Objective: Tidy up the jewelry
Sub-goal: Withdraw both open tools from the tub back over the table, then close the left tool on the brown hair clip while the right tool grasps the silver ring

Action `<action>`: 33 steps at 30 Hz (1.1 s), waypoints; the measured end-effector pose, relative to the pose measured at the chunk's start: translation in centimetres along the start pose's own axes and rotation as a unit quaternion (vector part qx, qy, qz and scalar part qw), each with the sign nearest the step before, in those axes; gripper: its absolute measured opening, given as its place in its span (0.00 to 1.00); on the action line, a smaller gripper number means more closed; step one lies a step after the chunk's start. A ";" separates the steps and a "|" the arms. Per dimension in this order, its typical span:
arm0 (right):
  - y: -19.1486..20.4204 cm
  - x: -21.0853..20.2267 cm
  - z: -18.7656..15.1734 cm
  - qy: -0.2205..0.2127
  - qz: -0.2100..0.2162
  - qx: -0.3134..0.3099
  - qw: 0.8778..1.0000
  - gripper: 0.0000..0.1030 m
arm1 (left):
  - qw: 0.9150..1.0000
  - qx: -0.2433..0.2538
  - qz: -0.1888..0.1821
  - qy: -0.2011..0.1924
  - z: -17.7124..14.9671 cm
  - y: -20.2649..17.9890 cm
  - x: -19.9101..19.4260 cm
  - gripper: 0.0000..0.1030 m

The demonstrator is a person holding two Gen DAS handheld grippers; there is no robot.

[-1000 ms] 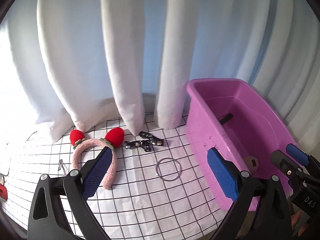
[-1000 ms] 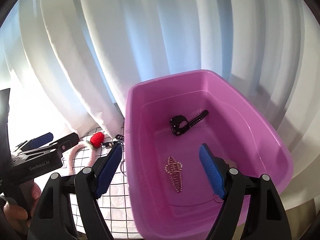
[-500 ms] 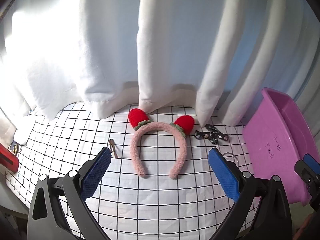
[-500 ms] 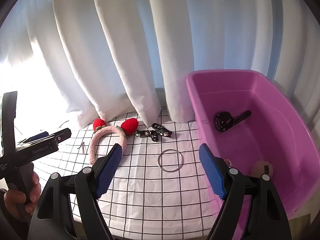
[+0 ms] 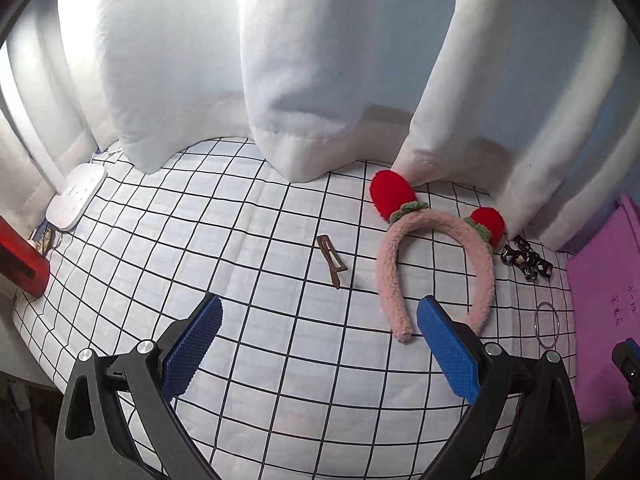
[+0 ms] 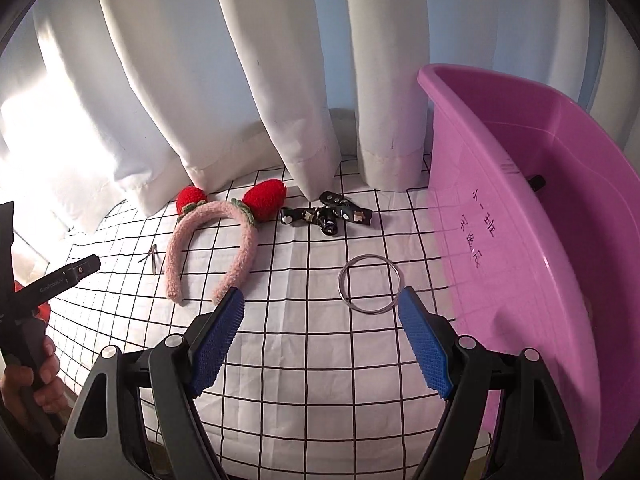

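A pink fuzzy headband [image 5: 436,256] [image 6: 208,240] with two red strawberries lies on the white checked cloth. A brown hair clip [image 5: 331,261] [image 6: 153,261] lies to its left. A black studded bow [image 5: 526,259] [image 6: 326,213] and a thin metal bangle [image 5: 546,323] [image 6: 369,283] lie to its right, beside the purple tub [image 5: 604,300] [image 6: 552,240]. My left gripper [image 5: 318,316] hangs open above the cloth, just short of the clip and headband. My right gripper [image 6: 320,308] hangs open too, the bangle just ahead of its right finger. Nothing sits between either pair of pads.
White curtains [image 5: 300,80] hang along the back of the cloth. A white device [image 5: 76,196] and a red object [image 5: 20,264] sit at the far left edge. A hand [image 6: 24,384] holds the left gripper at the right wrist view's left edge.
Both grippers swung left and sank toward the cloth. The tub slid to the right of both views; the headband, clip and bangle came closer. Both stayed open.
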State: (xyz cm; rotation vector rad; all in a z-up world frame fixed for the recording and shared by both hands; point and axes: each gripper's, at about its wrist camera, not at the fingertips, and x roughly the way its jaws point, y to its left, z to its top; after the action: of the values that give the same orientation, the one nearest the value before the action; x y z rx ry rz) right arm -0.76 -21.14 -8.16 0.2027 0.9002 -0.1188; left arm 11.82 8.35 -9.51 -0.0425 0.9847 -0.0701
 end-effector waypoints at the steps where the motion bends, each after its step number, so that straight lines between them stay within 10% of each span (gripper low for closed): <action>1: 0.0 0.5 -0.1 0.004 -0.001 0.001 1.000 0.74 | 1.000 -0.001 0.004 0.002 0.0 0.4 0.5 0.93; 33: 0.0 10.8 -1.4 0.047 -0.039 0.019 0.998 0.74 | 0.999 -0.001 0.023 0.038 1.8 1.0 12.0 0.93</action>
State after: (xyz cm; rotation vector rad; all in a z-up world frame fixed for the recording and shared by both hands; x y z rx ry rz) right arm 4.81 -21.00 -17.47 0.2104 1.0013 -0.2010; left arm 19.92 8.42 -18.54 -0.0194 1.0621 -0.0280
